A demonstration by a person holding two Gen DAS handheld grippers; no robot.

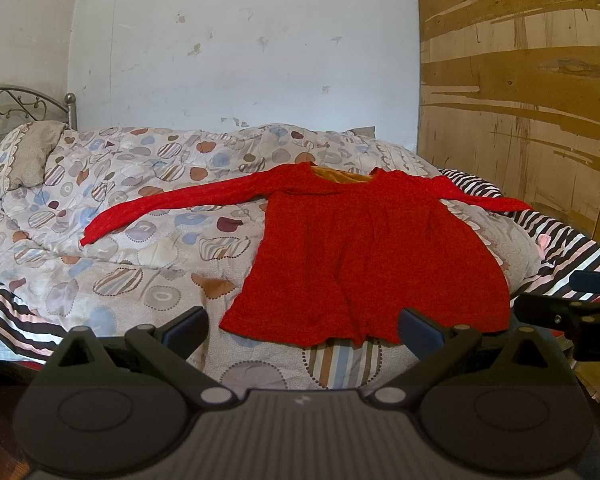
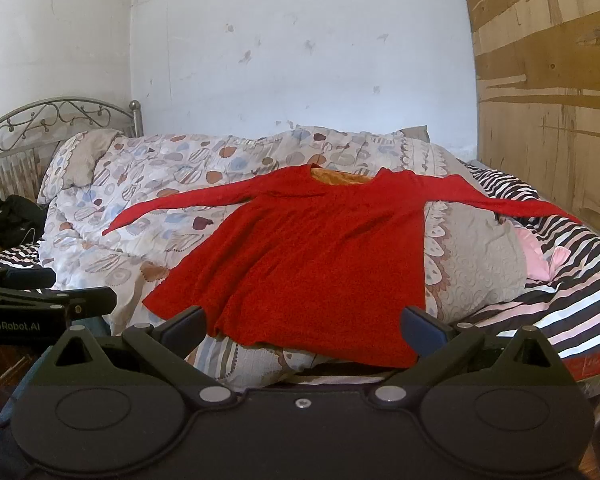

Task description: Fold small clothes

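Tongs first: my left gripper and right gripper hang released just short of the hem. Beyond, I see the red top spread flat on the quilt, sleeves out, ready for folding.

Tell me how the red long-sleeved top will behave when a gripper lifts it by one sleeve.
The red long-sleeved top probably hangs limp: it already drapes over the quilt. Likely light, being thin knit. Its spread sleeves may trail and drag.
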